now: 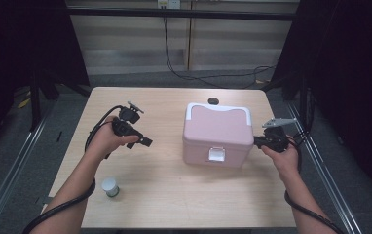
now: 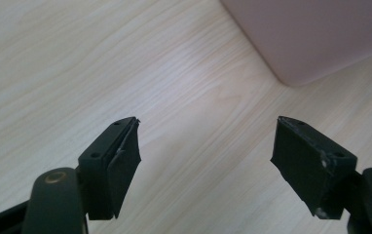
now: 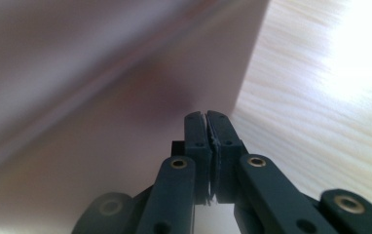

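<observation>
The pink box [image 1: 217, 134] stands on the right half of my desk [image 1: 174, 204], upright and closed. Its body is a soft matt pink with rounded corners; the lid carries a white rim along the far edge and down both far corners, and a small white latch [image 1: 216, 154] sits at the middle of the front wall, facing me. A dark round object [image 1: 213, 101] lies on the desk just behind the box; what it is I cannot tell.

My right tool [image 1: 257, 142] is held level at the right side wall of the box, with its tips just beside that wall. In the right gripper view the two black jaws are pressed together with nothing between them, and the pink wall [image 3: 101, 97] lies blurred close ahead; whether the tips touch it I cannot tell.

My left tool [image 1: 146, 142] is held above the desk to the left of the box, well apart from it and pointing toward it. In the left gripper view its jaws stand wide apart and empty, bare pale wood grain between them and a rounded pink corner [image 2: 310, 39] of the box at upper right.

A small white cup [image 1: 110, 186] stands on the desk near my left forearm, well apart from the box.
</observation>
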Tool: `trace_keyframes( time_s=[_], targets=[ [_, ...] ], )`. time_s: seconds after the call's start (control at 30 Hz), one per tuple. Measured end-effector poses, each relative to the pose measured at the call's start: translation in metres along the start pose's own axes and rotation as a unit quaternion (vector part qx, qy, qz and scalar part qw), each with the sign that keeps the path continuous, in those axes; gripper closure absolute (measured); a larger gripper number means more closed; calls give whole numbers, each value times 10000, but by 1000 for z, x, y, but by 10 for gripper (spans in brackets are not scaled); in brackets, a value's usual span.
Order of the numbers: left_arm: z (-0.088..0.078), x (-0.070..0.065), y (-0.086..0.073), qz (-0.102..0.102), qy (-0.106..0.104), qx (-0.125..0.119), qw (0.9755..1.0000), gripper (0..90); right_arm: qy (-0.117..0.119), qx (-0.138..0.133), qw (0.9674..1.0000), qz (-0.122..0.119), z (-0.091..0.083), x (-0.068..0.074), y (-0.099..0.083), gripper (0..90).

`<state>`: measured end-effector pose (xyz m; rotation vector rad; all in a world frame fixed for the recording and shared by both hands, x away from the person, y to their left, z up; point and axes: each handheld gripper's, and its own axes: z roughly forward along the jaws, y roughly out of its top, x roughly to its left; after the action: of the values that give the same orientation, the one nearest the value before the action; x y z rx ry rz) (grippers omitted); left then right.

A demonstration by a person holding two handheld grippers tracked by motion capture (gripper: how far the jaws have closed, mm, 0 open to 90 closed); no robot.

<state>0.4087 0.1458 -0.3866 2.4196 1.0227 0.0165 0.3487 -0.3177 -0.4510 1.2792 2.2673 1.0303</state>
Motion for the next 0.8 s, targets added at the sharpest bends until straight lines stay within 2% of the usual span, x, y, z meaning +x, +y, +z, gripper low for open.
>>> trace_keyframes(
  time_s=[0.07,0.17,0.23,0.27,0.53,0.8],
  targets=[
    [-2,-4,7,77,-45,4,10000,251,-77,74,9999,-63,3,2,2,883],
    [-4,-9,18,180,-111,68,9998,252,-14,45,10000,-48,5,2,3,887],
    [-5,-13,24,175,-93,57,9998,251,-2,88,9999,-67,6,2,3,887],
    [-6,-14,27,252,-107,79,9996,251,16,59,9999,-104,7,2,4,887],
    [-9,-27,44,325,-231,19,9992,251,38,30,10000,-78,11,6,8,887],
    [-10,-38,57,329,-369,-148,9987,247,70,37,9997,-221,14,14,15,886]
  ],
)
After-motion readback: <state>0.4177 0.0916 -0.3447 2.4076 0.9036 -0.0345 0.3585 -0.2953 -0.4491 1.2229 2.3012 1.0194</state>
